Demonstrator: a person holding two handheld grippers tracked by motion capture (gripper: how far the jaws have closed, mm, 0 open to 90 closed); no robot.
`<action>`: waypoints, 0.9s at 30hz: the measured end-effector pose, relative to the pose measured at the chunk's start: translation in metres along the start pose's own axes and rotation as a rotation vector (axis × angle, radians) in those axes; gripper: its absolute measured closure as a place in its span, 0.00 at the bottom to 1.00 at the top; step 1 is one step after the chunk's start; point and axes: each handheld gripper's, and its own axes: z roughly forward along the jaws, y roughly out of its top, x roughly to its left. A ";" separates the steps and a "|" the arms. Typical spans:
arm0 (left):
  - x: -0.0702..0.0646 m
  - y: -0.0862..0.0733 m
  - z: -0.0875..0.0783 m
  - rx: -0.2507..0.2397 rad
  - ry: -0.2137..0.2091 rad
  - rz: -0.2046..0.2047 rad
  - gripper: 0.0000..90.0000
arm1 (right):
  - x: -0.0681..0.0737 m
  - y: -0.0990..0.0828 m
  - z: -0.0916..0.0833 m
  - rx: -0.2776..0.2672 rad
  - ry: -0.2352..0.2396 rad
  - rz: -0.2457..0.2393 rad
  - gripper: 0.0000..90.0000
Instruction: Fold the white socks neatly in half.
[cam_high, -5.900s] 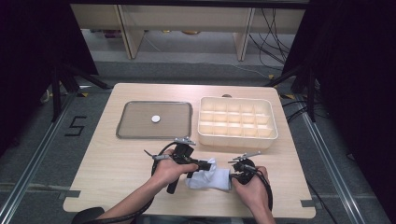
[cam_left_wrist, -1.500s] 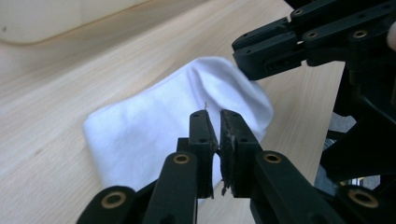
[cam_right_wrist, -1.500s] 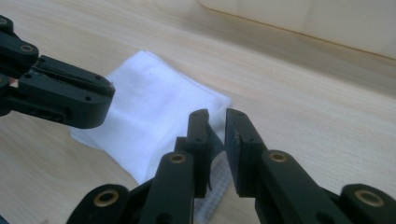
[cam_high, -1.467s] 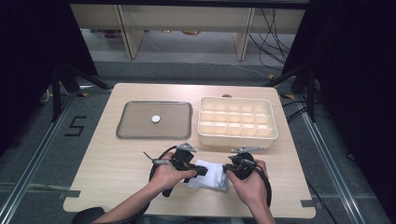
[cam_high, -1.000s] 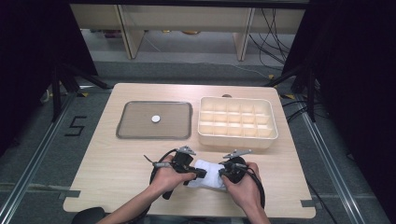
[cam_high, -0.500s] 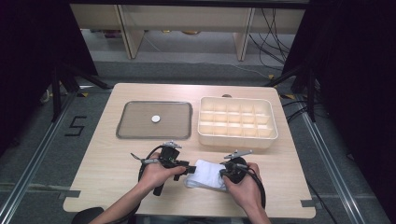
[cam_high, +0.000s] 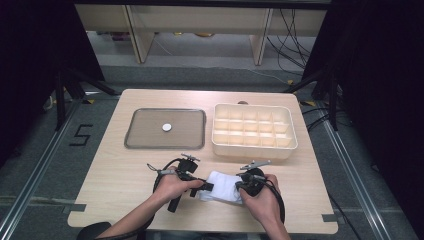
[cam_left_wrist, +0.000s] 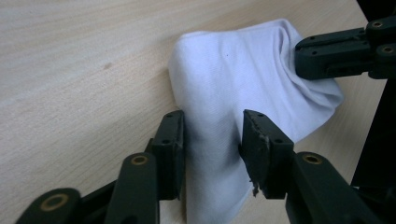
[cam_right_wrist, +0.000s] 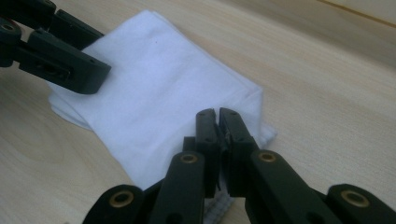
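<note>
This looks like a lab or recording studio set up for data capture, not a home. A plain light-wood table (cam_high: 125, 180) stands on grey flooring, with black curtains (cam_high: 380, 100) hung on both sides. Tape marks and a taped numeral "5" (cam_high: 80, 135) are stuck on the floor, cables (cam_high: 290, 30) trail at the back, and bare wooden shelving (cam_high: 200, 25) stands behind.
</note>
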 end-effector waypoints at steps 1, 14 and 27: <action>0.000 0.000 0.000 0.008 0.002 0.000 0.69 | -0.001 0.000 0.001 -0.004 -0.005 -0.010 0.97; -0.006 0.000 0.002 0.014 0.021 0.053 0.90 | 0.002 0.000 0.001 -0.012 -0.012 -0.008 0.97; -0.009 0.002 -0.008 -0.005 -0.028 0.041 0.91 | 0.003 0.005 -0.011 -0.035 0.012 0.007 0.96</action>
